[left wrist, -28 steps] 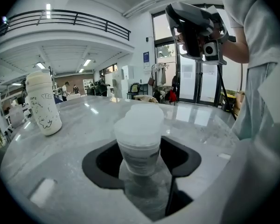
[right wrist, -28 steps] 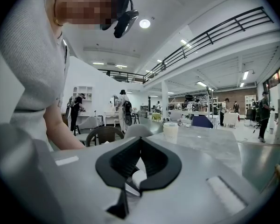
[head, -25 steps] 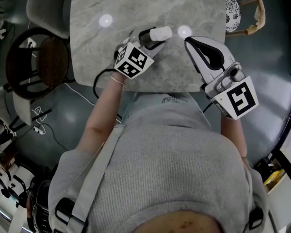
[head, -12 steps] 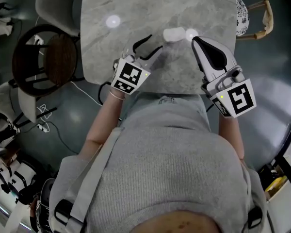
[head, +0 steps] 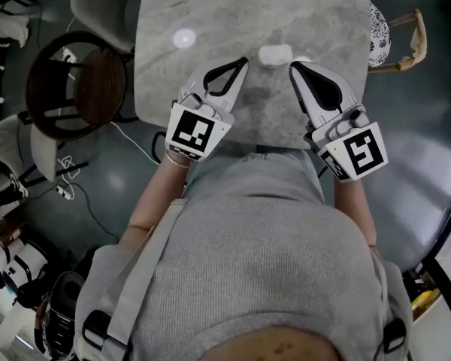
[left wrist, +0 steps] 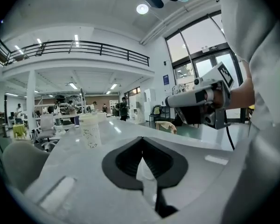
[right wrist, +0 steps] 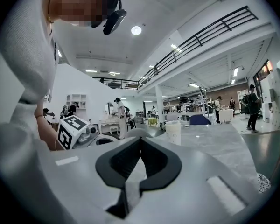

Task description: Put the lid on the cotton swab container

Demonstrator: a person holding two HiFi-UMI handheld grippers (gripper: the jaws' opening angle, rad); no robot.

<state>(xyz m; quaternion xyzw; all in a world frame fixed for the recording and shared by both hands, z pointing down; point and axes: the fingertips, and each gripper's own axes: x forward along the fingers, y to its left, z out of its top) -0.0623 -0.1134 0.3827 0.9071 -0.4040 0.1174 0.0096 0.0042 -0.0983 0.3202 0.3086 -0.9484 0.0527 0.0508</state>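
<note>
Overhead, a head-mounted camera is looking steeply down on a person in a grey knitted sweater (head: 263, 239) at a pale grey marble-patterned table (head: 203, 21); at far left, a round dark-framed stool with a brown seat (head: 90, 89) is standing on the floor beside the table; the left hand-held gripper (head: 243, 63), white with black-lined jaws and a square-marker cube, is reaching over the table's near edge, its jaws closing fully together with nothing between them; just beyond the two grippers' tips and between them, the small white cylindrical cotton swab container (head: 275, 54) is standing upright on the table, touching neither, with its lid (left wrist: 88, 119) appearing to sit on top; the right hand-held gripper (head: 292, 67) is mirroring the left, its jaws pressing together, empty; at far right, a light wooden chair with a patterned cushion (head: 395, 32) is standing beside the table.
</note>
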